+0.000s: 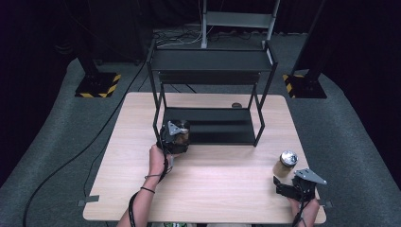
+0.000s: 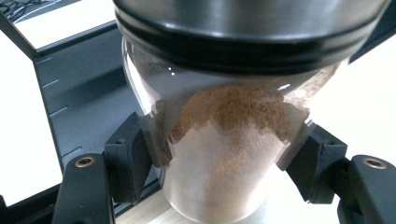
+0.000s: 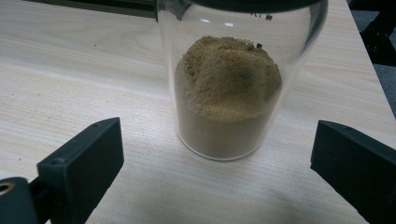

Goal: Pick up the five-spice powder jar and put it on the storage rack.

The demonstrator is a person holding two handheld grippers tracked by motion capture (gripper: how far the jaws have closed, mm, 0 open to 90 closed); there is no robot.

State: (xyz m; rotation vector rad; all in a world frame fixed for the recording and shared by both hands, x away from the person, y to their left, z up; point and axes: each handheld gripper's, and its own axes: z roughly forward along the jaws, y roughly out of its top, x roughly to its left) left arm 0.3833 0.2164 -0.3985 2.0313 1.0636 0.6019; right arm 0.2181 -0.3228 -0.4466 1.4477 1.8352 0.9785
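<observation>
A glass jar of dark brown powder [image 2: 229, 140] with a black-rimmed metal lid sits between my left gripper's [image 2: 224, 163] pads [image 2: 128, 158], which press on its sides. In the high view this left gripper [image 1: 176, 136] holds the jar [image 1: 183, 133] at the front left corner of the black rack's lower shelf [image 1: 213, 127]. A second glass jar with tan powder [image 3: 231, 93] stands upright on the wooden table just ahead of my right gripper [image 3: 219, 168]. Its jaws stand wide apart, clear of the glass. In the high view that jar [image 1: 286, 163] is near the table's right edge, beside the right gripper [image 1: 281, 185].
The black two-level metal rack [image 1: 210, 59] stands at the back middle of the table [image 1: 213, 189]. A small dark round thing [image 1: 236, 105] lies behind the rack. Cables and stand bases with yellow-black stripes [image 1: 97, 87] are on the grey floor.
</observation>
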